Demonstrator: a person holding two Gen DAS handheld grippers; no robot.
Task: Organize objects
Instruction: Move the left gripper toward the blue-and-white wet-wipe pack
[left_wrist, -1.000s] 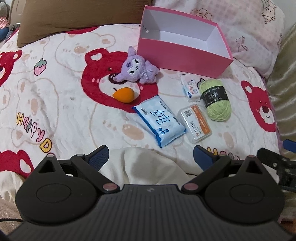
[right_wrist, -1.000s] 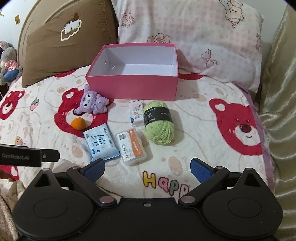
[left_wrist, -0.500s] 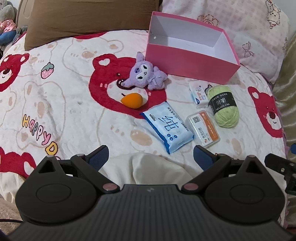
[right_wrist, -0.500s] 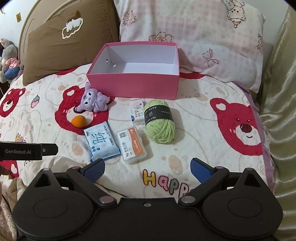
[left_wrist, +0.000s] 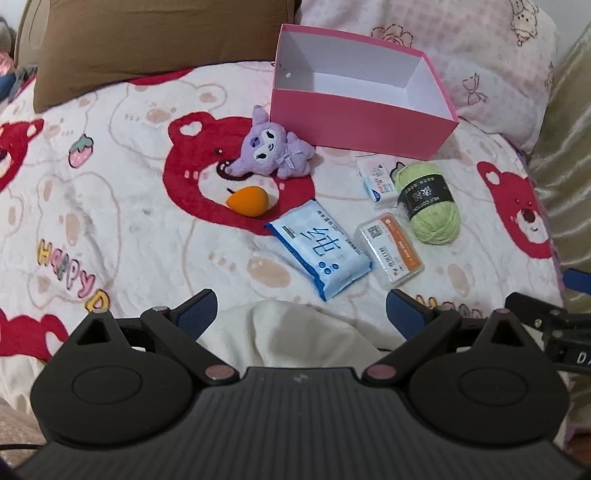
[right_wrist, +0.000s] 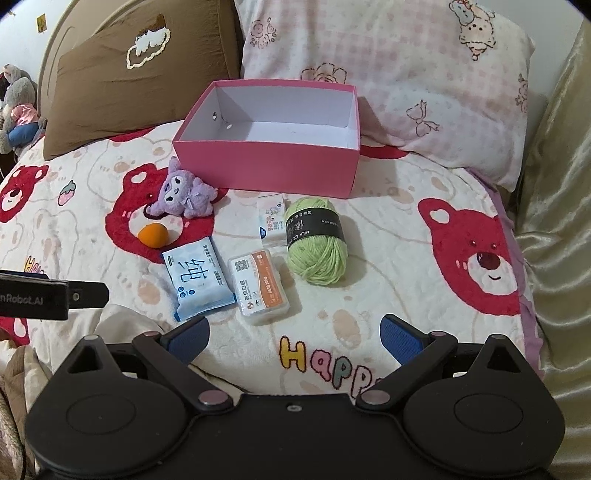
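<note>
Fleece bear blanket (right_wrist: 388, 236), pink box (right_wrist: 266, 166), pillows (right_wrist: 388, 74)

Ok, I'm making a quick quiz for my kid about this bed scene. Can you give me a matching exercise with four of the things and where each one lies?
Things:
1. purple plush toy
2. green yarn ball
3. blue tissue pack
4. orange egg-shaped sponge

Places:
a. right end of the group, beside the small white packet
b. just in front of the plush toy, on the red bear print
c. by the left front corner of the pink box
d. left of the clear box with the orange label

Pairs: 1-c, 2-a, 3-d, 4-b
</note>
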